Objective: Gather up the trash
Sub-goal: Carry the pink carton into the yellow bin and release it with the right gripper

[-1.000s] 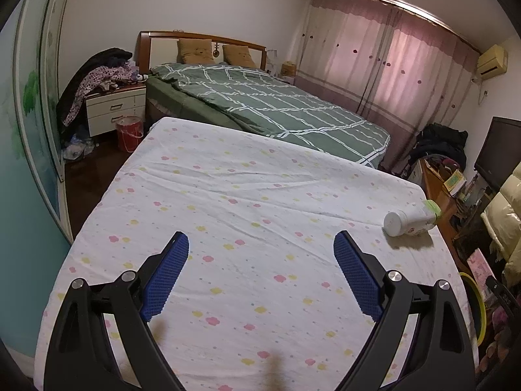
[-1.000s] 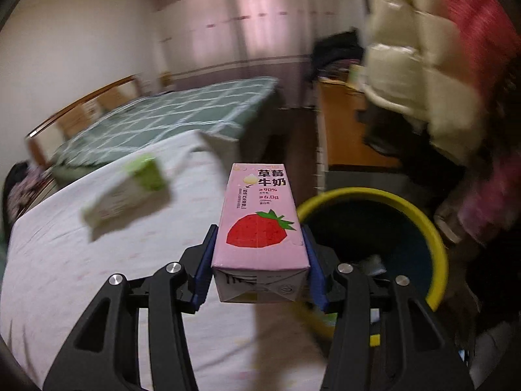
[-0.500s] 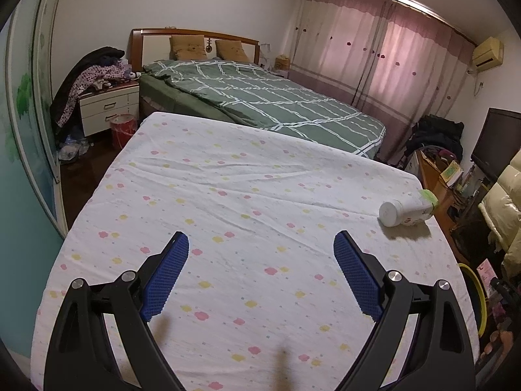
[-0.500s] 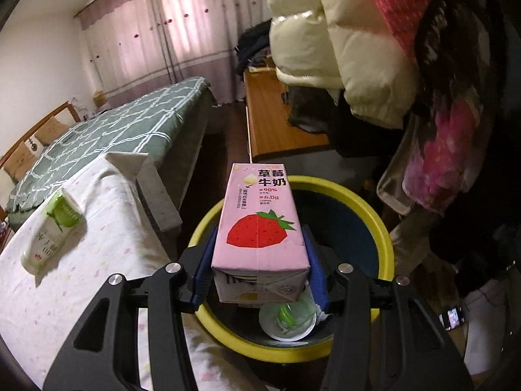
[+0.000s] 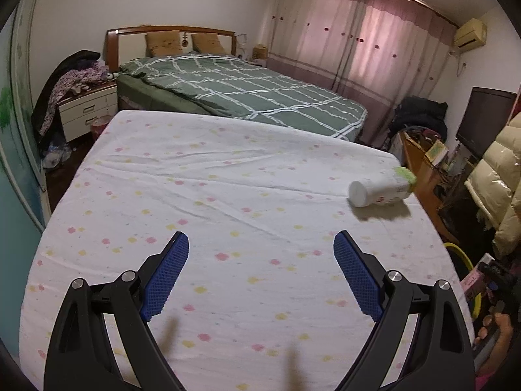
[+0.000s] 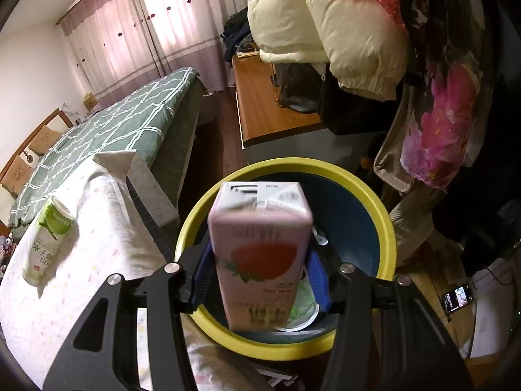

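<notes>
The right gripper [image 6: 259, 260] hangs over a yellow-rimmed bin [image 6: 384, 228] with a dark blue inside, which stands just off the corner of the table [image 5: 228, 195]. The table is covered with a white sheet dotted with small flowers. Between the gripper's blue pads is the pink strawberry milk carton [image 6: 260, 244]. It is blurred, and its printed strawberry and lettering are upside down. A narrow gap shows on each side between carton and pad, so the jaws stand apart and do not press on it. Below the carton, at the bottom of the bin, lies a white cup with a green label [image 6: 302, 306].

To the left of the right gripper, a white bottle with a green top [image 6: 45, 241] lies on its side on the sheet, near the table's far corner.

The left gripper [image 5: 260, 238] is held over the table with its jaws wide apart and nothing between them. The same bottle [image 5: 381, 189] lies ahead of it and to its right, well apart from its fingers. Beyond the table, straight ahead of this gripper, is a bed with a green checked cover [image 5: 244, 94].
</notes>
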The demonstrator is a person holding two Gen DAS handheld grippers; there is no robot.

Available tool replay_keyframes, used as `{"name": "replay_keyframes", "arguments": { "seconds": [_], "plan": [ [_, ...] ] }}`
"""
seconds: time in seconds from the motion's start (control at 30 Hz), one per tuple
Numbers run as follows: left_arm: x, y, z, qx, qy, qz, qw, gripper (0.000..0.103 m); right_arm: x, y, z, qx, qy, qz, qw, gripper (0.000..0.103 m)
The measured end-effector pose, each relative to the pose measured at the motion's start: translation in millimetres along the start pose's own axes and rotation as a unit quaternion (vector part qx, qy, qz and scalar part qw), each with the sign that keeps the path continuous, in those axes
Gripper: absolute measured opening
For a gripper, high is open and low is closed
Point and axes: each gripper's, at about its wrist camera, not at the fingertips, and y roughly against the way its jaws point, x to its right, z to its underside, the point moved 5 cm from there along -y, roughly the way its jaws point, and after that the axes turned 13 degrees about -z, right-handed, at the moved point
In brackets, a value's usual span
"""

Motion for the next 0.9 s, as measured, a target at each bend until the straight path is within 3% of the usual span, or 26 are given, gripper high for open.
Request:
{"name": "replay_keyframes", "arguments": {
  "seconds": [0.13,0.7,0.9],
  "plan": [
    [19,5,-2,-0.006,-0.01,0.02,0.9997,0.089,-3,2,-1,0.005,0.009,0.01,1.0,0.067],
    [97,-17,-11,-0.029,-0.069,0.057,0.9956,0.089,-12,9,-3,0.023,0.024,-0.021,0.999,0.071],
    [127,-38,-17,-0.045,-0.085,0.088,0.9914,0.089,-13,7,-3,0.021,0.021,-0.032,0.999,0.072]
  ]
}}
